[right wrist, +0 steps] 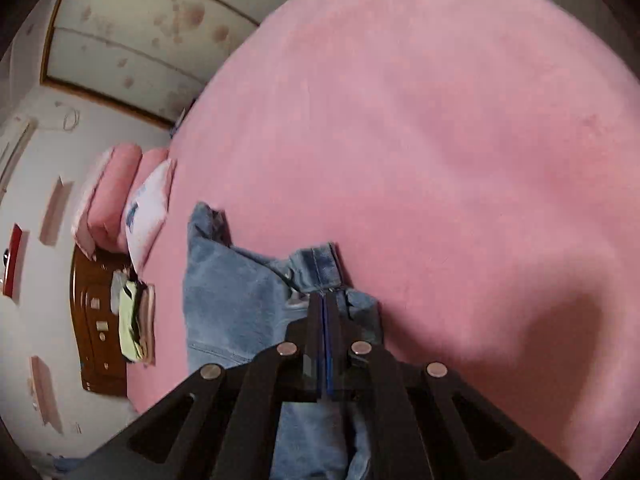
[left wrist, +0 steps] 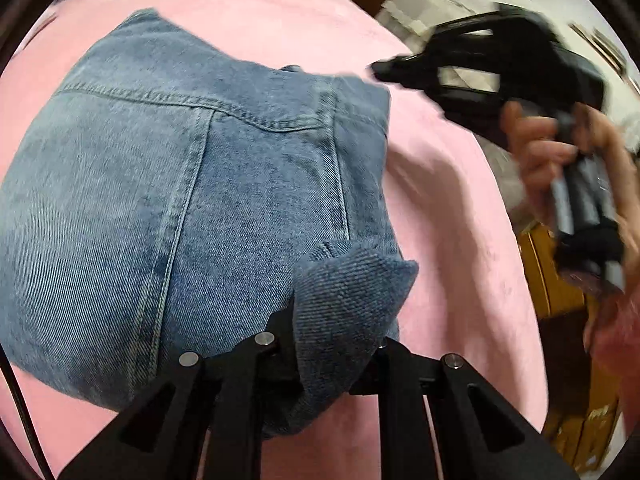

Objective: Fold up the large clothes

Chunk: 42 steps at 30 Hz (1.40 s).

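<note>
Denim jacket [left wrist: 180, 208] corner inside left tool [left wrist: 332, 320]

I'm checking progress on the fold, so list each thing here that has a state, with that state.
Denim garment: partly folded on the pink bed cover, one corner lifted.
Left gripper: shut on the denim garment's corner.
Right gripper: shut, nothing between its pads; lifted off the denim in the left wrist view.
Pink bed cover: spread mostly flat, slight wrinkles.
Pink bedding: folded and stacked at the bed's end.
</note>
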### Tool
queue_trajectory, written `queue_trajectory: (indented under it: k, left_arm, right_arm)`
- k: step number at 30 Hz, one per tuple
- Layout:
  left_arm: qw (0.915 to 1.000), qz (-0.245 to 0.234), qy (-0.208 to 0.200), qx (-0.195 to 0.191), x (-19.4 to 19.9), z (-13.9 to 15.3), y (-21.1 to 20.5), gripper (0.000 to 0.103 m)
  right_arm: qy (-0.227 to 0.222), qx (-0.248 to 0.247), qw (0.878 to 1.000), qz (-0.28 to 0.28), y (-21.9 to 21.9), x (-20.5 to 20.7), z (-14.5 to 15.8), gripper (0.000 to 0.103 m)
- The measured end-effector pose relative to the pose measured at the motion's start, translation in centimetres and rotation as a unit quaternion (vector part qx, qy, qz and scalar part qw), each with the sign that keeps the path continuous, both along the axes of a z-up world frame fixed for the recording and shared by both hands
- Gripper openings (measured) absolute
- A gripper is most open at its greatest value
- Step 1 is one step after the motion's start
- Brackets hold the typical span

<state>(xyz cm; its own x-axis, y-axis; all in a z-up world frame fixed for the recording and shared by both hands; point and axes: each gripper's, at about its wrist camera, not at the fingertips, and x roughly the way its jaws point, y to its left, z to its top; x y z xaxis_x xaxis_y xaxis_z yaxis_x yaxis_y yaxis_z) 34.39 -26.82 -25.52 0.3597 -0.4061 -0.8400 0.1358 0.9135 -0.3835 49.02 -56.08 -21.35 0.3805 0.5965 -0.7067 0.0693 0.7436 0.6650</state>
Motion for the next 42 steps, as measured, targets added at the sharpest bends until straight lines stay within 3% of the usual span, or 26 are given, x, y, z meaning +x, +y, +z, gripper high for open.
queue_trajectory:
  k: [2, 4, 5, 7, 10, 12, 14, 15, 16, 18, 19, 24, 27, 29, 31, 35, 38, 40, 42]
  left_arm:
    - [0.9998, 0.017, 0.001, 0.005, 0.6, 0.1, -1.2, 0.012]
    - [0.9997, 0.017, 0.007, 0.018, 1.0, -0.2, -2.2, 0.019]
    - [0.9995, 0.014, 0.008, 0.029, 0.7, -0.4, -2.7, 0.021]
    - [0.9989, -0.003, 0.003, 0.046, 0.4, 0.3, -2.9, 0.023]
    - [0.9983, -0.024, 0.039, 0.036, 0.2, 2.3, -1.4, 0.033]
    - [0.9978, -0.017, 0.059, 0.023, 0.4, 4.2, 0.7, 0.062]
    - [0.9985, 0.012, 0.046, 0.027, 0.3, 6.7, 3.9, 0.07]
    - [0.9982, 0.032, 0.033, 0.039, 0.4, 7.7, 5.7, 0.072]
    - [0.9972, 0.048, 0.025, 0.052, 0.7, 8.5, 7.2, 0.073]
    - [0.9936, 0.071, 0.022, 0.084, 1.5, 9.1, 10.0, 0.074]
    - [0.9923, 0.077, 0.023, 0.094, 1.8, 8.9, 11.0, 0.074]
    - [0.9839, 0.087, 0.059, 0.144, 3.0, 6.3, 14.5, 0.071]
    - [0.9723, 0.078, 0.097, 0.198, 2.8, 3.6, 14.9, 0.063]
    - [0.977, 0.088, 0.088, 0.173, 1.6, 2.9, 15.6, 0.063]
    - [0.9792, 0.097, 0.092, 0.153, 1.4, 2.5, 16.1, 0.063]
    - [0.9816, 0.104, 0.089, 0.133, 1.3, 2.8, 17.1, 0.064]
    - [0.985, 0.086, 0.09, 0.119, 1.5, 3.2, 17.5, 0.064]
    - [0.9868, 0.076, 0.09, 0.112, 2.2, 3.2, 17.7, 0.064]
    - [0.9882, 0.081, 0.084, 0.1, 3.7, 3.1, 18.3, 0.064]
  right_arm:
    - [-0.019, 0.009, 1.0, -0.007, 1.3, 0.2, 1.0, 0.011]
    - [-0.039, 0.009, 0.999, -0.006, 1.7, 0.0, 2.7, 0.048]
    - [-0.043, 0.004, 0.999, -0.002, 2.7, 0.1, 3.0, 0.053]
    - [-0.05, -0.026, 0.998, 0.022, 3.9, -0.1, 3.7, 0.053]
    - [-0.043, -0.059, 0.996, 0.048, 6.1, -0.8, 3.8, 0.053]
    - [-0.037, -0.055, 0.995, 0.069, 7.1, -2.0, 3.5, 0.053]
    - [-0.031, -0.041, 0.994, 0.091, 8.8, -3.2, 3.1, 0.053]
    - [-0.028, -0.035, 0.994, 0.1, 9.9, -3.9, 2.9, 0.047]
    - [-0.022, -0.026, 0.993, 0.111, 10.7, -4.6, 2.4, 0.028]
    - [-0.004, -0.013, 0.99, 0.138, 13.2, -6.0, 1.2, 0.001]
    - [0.006, -0.012, 0.988, 0.155, 14.6, -6.7, 0.4, 0.0]
    - [0.065, -0.039, 0.969, 0.236, 19.6, -10.4, -3.8, 0.0]
    - [0.081, -0.084, 0.967, 0.227, 18.9, -12.3, -5.5, 0.0]
    - [0.068, -0.095, 0.973, 0.197, 17.1, -13.1, -5.5, 0.0]
    - [0.057, -0.138, 0.976, 0.158, 15.6, -13.8, -5.0, 0.0]
    - [0.031, -0.158, 0.983, 0.089, 14.8, -14.3, -3.0, 0.0]
    - [-0.021, -0.163, 0.986, 0.039, 14.0, -13.4, -0.7, 0.008]
    - [-0.025, -0.168, 0.985, 0.013, 13.4, -11.8, -0.6, 0.032]
    - [-0.015, -0.164, 0.986, -0.01, 12.6, -9.5, -1.3, 0.047]
